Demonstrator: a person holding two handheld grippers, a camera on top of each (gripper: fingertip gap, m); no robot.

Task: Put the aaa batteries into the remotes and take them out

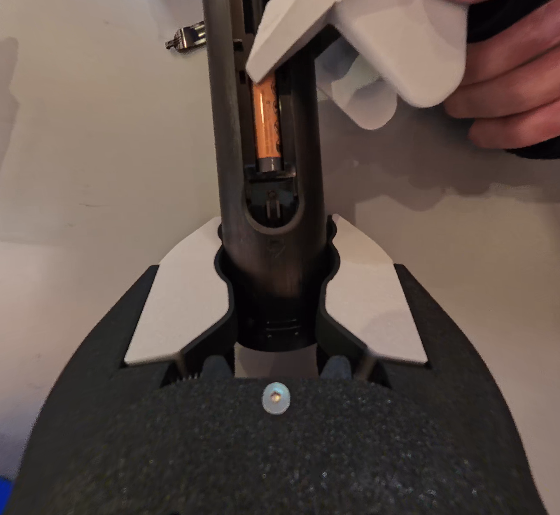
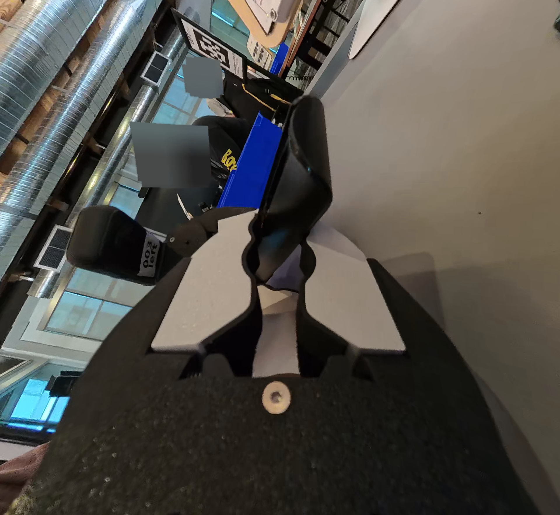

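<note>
Left tongs [image 1: 274, 246] clamped on matte grey tubular remote [image 1: 266, 258], glossy orange battery [image 1: 266, 124] inside, right tongs [image 2: 277, 246] narrowly parted, whether gripping unclear

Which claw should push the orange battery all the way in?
Probably the right claw: its tip already sits at the battery. The left claw is busy clamping the remote.

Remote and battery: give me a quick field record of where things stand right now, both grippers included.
remote: dark grey remote, back up, compartment open
battery: orange AAA battery lying in the compartment
left gripper: left gripper shut on the remote's near end
right gripper: right gripper, fingertip on the battery's far end
right gripper state: gap between its fingers, nothing clearly held
hand: person's hand holding it
surface: white table
</note>
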